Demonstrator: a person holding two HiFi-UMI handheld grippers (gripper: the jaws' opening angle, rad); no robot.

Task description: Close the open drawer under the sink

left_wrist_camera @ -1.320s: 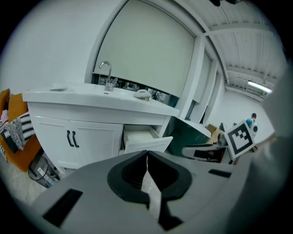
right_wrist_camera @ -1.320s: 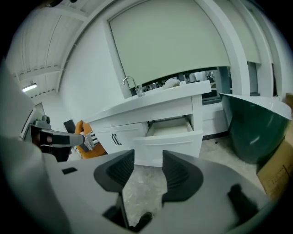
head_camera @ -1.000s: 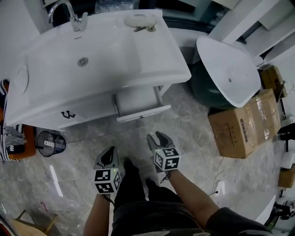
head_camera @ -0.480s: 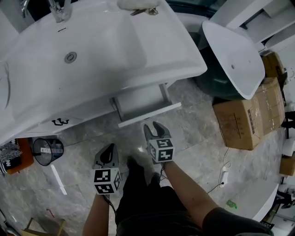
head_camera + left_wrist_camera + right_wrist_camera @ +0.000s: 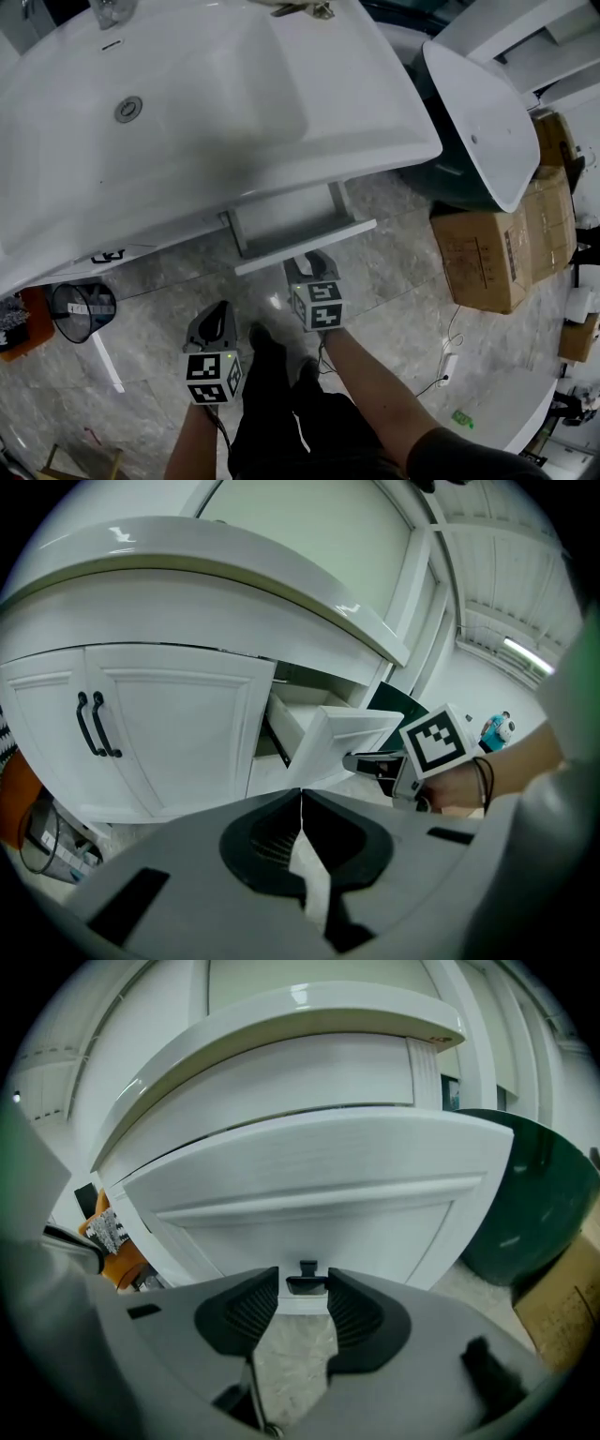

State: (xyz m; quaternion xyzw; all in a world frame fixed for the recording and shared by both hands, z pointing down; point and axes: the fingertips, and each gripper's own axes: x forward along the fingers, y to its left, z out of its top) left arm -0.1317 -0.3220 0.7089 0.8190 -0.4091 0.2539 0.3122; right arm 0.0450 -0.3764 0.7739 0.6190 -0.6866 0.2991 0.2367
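Note:
Under the white sink (image 5: 187,112) a white drawer (image 5: 292,225) stands pulled out, its front panel (image 5: 319,1185) facing me. My right gripper (image 5: 310,266) is right at that front, and its jaws have just been opening. In the right gripper view the drawer's small black handle (image 5: 306,1281) sits between the open jaw tips, untouched. My left gripper (image 5: 214,323) hangs lower left, away from the drawer, shut with nothing in it. The left gripper view shows the open drawer (image 5: 328,738) from the side with the right gripper (image 5: 370,761) at its front.
A cabinet with two black door handles (image 5: 94,726) is left of the drawer. A wire basket (image 5: 80,309) stands on the floor at the left. A loose white basin (image 5: 478,112), a dark green tub (image 5: 450,183) and cardboard boxes (image 5: 497,234) crowd the right. A cable (image 5: 443,370) lies on the tiles.
Both grippers have come down and towards the cabinet; the right one has reached the drawer front. The head view has shifted closer over the sink.

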